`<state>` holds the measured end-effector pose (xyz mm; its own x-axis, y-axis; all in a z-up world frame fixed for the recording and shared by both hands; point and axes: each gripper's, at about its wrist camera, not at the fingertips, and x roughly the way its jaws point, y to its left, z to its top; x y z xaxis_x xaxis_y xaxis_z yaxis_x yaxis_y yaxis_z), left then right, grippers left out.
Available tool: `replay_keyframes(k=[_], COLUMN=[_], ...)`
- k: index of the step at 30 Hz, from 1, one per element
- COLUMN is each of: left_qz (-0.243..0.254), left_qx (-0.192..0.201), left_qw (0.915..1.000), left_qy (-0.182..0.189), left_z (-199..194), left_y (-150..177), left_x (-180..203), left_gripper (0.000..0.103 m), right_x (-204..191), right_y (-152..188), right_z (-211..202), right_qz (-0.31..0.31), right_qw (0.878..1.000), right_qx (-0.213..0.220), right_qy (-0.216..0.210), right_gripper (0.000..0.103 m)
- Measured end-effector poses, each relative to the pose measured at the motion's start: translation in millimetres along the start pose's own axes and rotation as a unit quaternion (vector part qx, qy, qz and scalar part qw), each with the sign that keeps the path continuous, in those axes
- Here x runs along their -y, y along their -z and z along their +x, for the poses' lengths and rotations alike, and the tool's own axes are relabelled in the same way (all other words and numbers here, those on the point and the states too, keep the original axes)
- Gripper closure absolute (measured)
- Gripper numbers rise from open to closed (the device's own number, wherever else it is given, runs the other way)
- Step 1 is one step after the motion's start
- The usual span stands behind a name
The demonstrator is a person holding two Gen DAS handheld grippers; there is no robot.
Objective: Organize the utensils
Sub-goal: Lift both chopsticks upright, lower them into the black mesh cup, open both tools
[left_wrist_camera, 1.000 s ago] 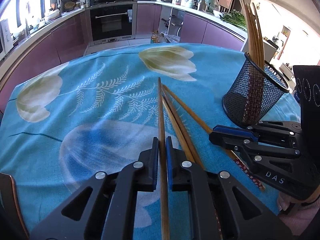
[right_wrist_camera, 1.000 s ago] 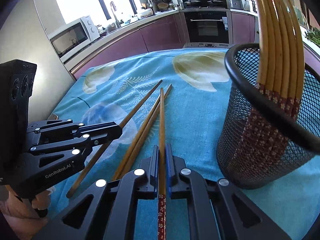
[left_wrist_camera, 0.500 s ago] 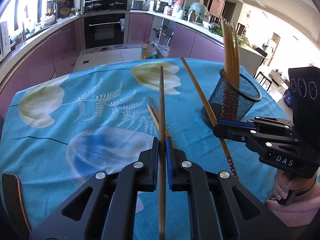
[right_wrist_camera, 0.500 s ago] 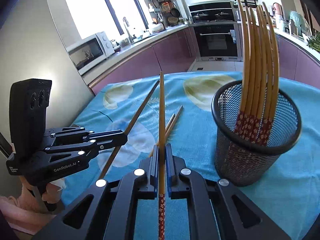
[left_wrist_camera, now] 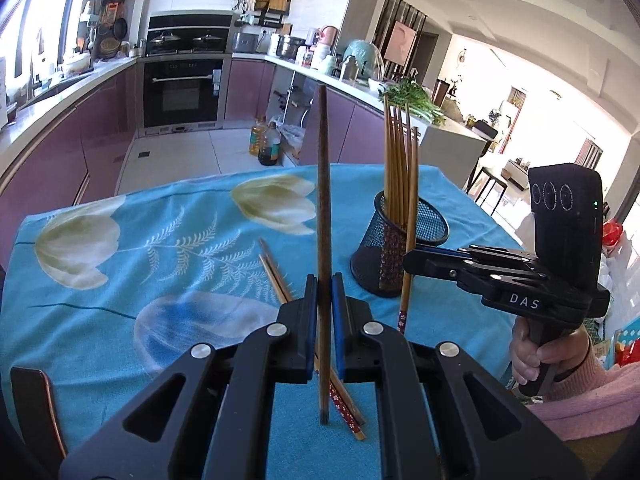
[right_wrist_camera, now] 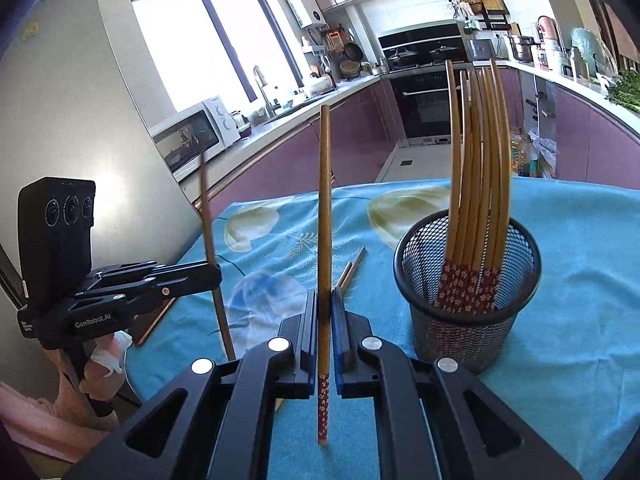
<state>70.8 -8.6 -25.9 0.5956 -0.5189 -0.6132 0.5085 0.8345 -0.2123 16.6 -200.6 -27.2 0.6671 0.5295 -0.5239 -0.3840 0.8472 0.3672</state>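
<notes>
While each gripper clamps one chopstick — left gripper [left_wrist_camera: 324, 296], right gripper [right_wrist_camera: 325, 312] — we judge the next move: drop both, patterned end down, into the mesh holder [right_wrist_camera: 468, 320].

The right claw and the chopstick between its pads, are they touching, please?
Touching: in the right wrist view, the right claw is shut on the chopstick, both pads pressing it, lifted off the cloth.

A blue tablecloth [left_wrist_camera: 120, 280] printed with pale tulips is spread over the table. Beyond its far edge a black built-in oven [left_wrist_camera: 182, 92] is set among purple cabinets [right_wrist_camera: 288, 160]. A white microwave [right_wrist_camera: 192, 140] is seen on the counter under the window [right_wrist_camera: 192, 40]. Two oil bottles [left_wrist_camera: 266, 142] are stood on the tiled floor, and green herbs [left_wrist_camera: 412, 98] are laid on the right-hand counter.
</notes>
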Motion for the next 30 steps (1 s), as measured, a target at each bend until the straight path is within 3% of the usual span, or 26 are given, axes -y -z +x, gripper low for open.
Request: replay_keyframes(k=[15, 30], left_qz=[0.006, 0.023], left_qx=[0.042, 0.058], left_qw=[0.9984, 0.9950], left_qy=[0.038, 0.078], left_z=[-21, -5], left_y=[-22, -52], left_x=[14, 41], left_gripper=[0.095, 0.095], right_x=[10, 23], right_y=[-20, -33], right_z=[-30, -55], right_qz=[-0.015, -0.027], right_qw=[0.999, 0.997], right_qx=[0.040, 0.072], right_qy=[0.007, 0.027], right_gripper=[0.097, 0.097])
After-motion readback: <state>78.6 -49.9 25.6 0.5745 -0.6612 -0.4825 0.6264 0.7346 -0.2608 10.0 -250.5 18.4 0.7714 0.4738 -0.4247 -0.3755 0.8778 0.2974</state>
